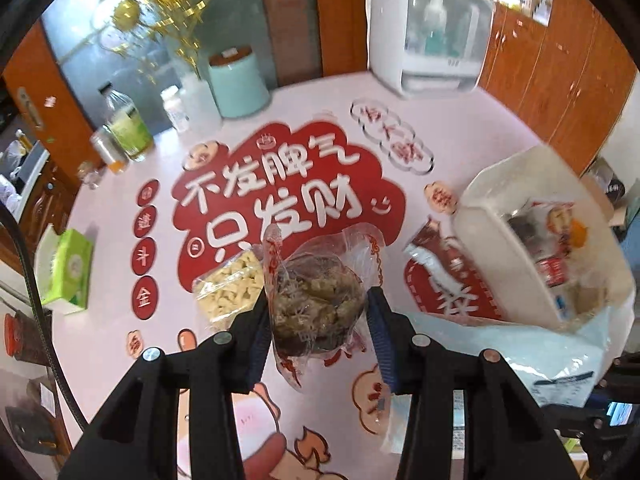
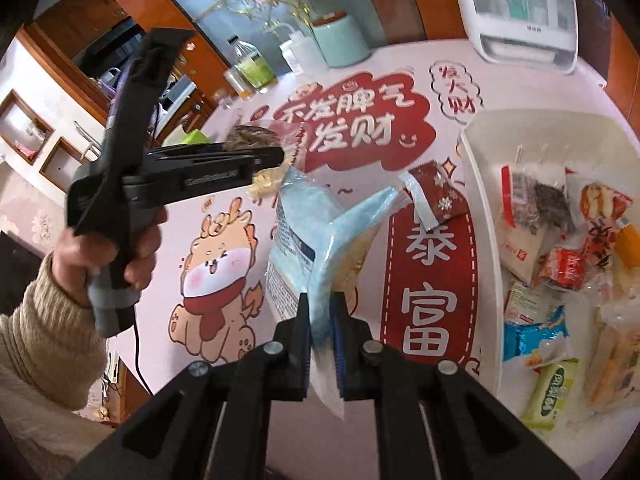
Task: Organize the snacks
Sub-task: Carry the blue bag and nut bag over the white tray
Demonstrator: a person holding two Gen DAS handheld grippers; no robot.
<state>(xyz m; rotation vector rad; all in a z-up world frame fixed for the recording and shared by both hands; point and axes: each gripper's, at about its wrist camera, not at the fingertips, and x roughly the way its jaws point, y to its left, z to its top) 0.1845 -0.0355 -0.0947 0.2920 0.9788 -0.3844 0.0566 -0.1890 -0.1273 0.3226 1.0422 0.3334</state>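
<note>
My left gripper is shut on a clear-wrapped round brown cake and holds it above the pink printed tablecloth. A clear packet of pale yellow pieces lies on the cloth just left of it. In the right wrist view, my right gripper is shut on the edge of a light blue bag, which hangs partly lifted. The left gripper shows there too, with the cake at its tip. A white bin at the right holds several wrapped snacks. A red-brown sachet lies beside it.
Along the far edge of the table stand a teal canister, a glass bottle with a green label, a white squeeze bottle and a white appliance. A green tissue box sits at the left edge. A hand in a beige sleeve holds the left gripper.
</note>
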